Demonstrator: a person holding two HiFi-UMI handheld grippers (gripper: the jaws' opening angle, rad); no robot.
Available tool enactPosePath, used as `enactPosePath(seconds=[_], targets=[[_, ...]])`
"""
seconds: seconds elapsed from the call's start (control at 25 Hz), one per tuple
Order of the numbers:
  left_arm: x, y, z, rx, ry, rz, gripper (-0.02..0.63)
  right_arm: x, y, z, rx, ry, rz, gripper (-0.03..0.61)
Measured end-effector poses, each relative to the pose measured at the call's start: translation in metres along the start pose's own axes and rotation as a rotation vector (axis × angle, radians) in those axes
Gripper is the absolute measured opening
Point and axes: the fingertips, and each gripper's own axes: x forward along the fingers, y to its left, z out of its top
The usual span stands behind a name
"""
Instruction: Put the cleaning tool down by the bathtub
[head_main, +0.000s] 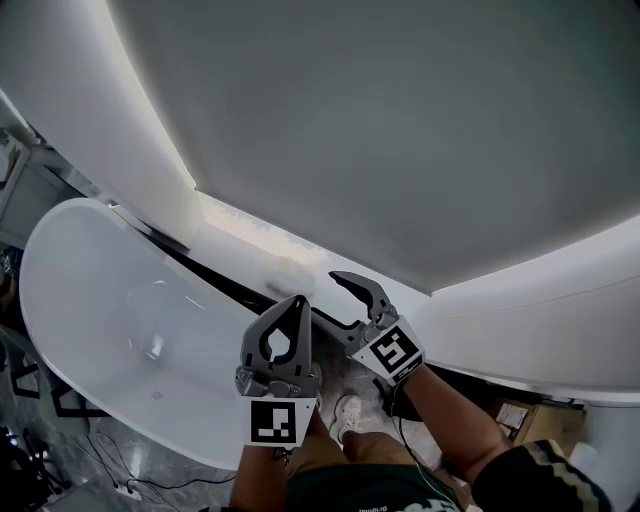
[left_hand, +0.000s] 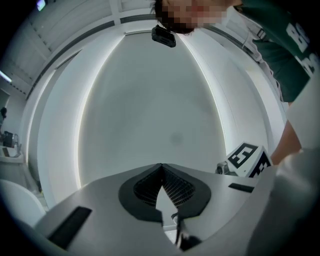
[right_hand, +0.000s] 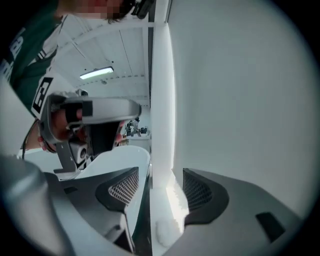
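Left gripper (head_main: 298, 305) jaws pressed together, empty. Right gripper (head_main: 324, 295) jaws wide apart, clamping nothing; white cleaning tool (head_main: 290, 272) lies free just beyond.

This looks like a bathroom built for display rather than a lived-in one. A white oval freestanding bathtub (head_main: 80, 290) stands on a grey marbled floor (head_main: 160, 445) beside plain grey wall panels (head_main: 400, 130) edged in white light. Loose black cables (head_main: 118, 470) and a brown cardboard box (head_main: 530, 420) lie about.
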Motion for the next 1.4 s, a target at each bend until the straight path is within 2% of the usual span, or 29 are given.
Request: enactPosePath(seconds=[0.16, 0.36, 0.44, 0.56, 0.68, 0.84, 0.88, 0.96, 1.04, 1.12, 1.28, 1.4], targets=[[-0.006, -0.024, 0.037, 0.05, -0.03, -0.002, 0.009, -0.061, 0.009, 0.067, -0.044, -0.189, -0.078, 0.278], [-0.022, -0.052, 0.078, 0.075, -0.047, -0.011, 0.009, -0.134, 0.019, 0.116, 0.006, -0.302, -0.157, 0.276], [-0.029, -0.066, 0.093, 0.1, -0.059, -0.015, 0.009, -0.16, 0.023, 0.13, 0.018, -0.348, -0.17, 0.276], [-0.038, -0.088, 0.111, 0.083, -0.078, -0.021, 0.009, -0.198, 0.026, 0.141, 0.014, -0.384, -0.213, 0.276], [-0.047, -0.108, 0.129, 0.122, -0.104, -0.04, 0.009, -0.231, 0.028, 0.147, 0.002, -0.421, -0.26, 0.276], [-0.058, -0.133, 0.143, 0.107, -0.115, -0.044, 0.009, -0.265, 0.035, 0.157, -0.04, -0.48, -0.276, 0.267], [-0.06, -0.139, 0.147, 0.116, -0.119, -0.048, 0.009, -0.272, 0.036, 0.159, -0.04, -0.489, -0.276, 0.245], [-0.066, -0.154, 0.155, 0.164, -0.128, -0.065, 0.009, -0.286, 0.041, 0.164, -0.038, -0.503, -0.274, 0.117], [-0.072, -0.169, 0.161, 0.169, -0.144, -0.071, 0.009, -0.299, 0.048, 0.17, -0.043, -0.518, -0.268, 0.035], [-0.076, -0.181, 0.166, 0.154, -0.156, -0.073, 0.009, -0.308, 0.055, 0.174, -0.056, -0.532, -0.248, 0.017], [-0.083, -0.203, 0.172, 0.206, -0.142, -0.092, 0.009, -0.323, 0.063, 0.175, -0.069, -0.542, -0.222, 0.015], [-0.087, -0.211, 0.176, 0.215, -0.146, -0.09, 0.009, -0.332, 0.065, 0.179, -0.095, -0.541, -0.229, 0.014]])
